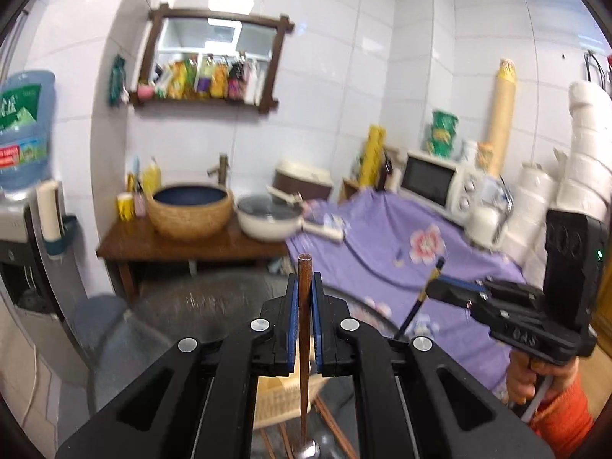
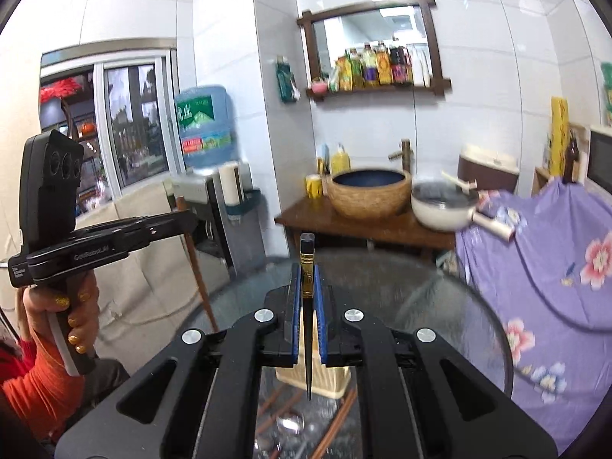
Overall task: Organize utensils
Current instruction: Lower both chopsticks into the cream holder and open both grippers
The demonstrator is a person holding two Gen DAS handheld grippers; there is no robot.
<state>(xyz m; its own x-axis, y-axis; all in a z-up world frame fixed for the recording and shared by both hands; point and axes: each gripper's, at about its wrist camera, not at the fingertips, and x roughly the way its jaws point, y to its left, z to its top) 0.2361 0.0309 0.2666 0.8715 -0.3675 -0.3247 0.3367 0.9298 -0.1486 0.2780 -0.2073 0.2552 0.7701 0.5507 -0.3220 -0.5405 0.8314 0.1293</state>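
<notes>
My left gripper (image 1: pixel 305 287) is shut on a wooden-handled spoon (image 1: pixel 305 344) that hangs down, its metal bowl (image 1: pixel 306 448) at the bottom edge. My right gripper (image 2: pixel 306 279) is shut on a black chopstick with a gold band (image 2: pixel 307 329), point down. Both are held above a round glass table (image 2: pixel 440 306). A cream utensil basket (image 2: pixel 313 375) stands under the grippers; it also shows in the left wrist view (image 1: pixel 283 397). The right gripper (image 1: pixel 440 288) with its chopstick (image 1: pixel 420 298) shows in the left view; the left gripper (image 2: pixel 187 223) shows in the right view.
More brown chopsticks (image 2: pixel 336 428) lie on the glass near the basket. A purple floral cloth (image 1: pixel 420 252) covers a counter to the right, with a microwave (image 1: pixel 436 183). Behind are a wooden stand with a basin (image 1: pixel 191 210) and a white pan (image 1: pixel 267 218), and a water dispenser (image 1: pixel 23 229) at left.
</notes>
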